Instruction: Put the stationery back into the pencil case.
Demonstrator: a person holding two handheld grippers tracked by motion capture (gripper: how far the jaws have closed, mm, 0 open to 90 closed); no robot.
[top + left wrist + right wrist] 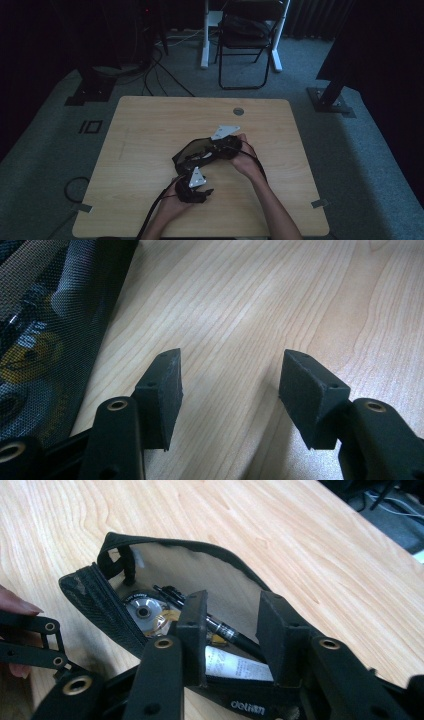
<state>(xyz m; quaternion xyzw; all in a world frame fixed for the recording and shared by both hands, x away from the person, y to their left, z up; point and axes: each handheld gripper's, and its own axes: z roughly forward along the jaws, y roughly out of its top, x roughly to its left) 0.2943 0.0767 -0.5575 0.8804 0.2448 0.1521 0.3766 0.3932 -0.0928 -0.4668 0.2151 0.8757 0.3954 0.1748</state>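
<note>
Black mesh pouch (165, 575) gapes on woodgrain; left tongs (230, 385) and right tongs (232, 630) open, empty.

Room was dim, upper edges in near darkness. Floor: grey carpet (45, 150), with black cables (155, 70) trailing across it toward the back. Light-wood surface (150, 125) with rounded corners and a round grommet hole (238, 111) near its far edge. Behind it stood a black folding chair (247, 45) between white desk legs (205, 40). Dark stand bases sat left (90, 90) and right (330, 100).
</note>
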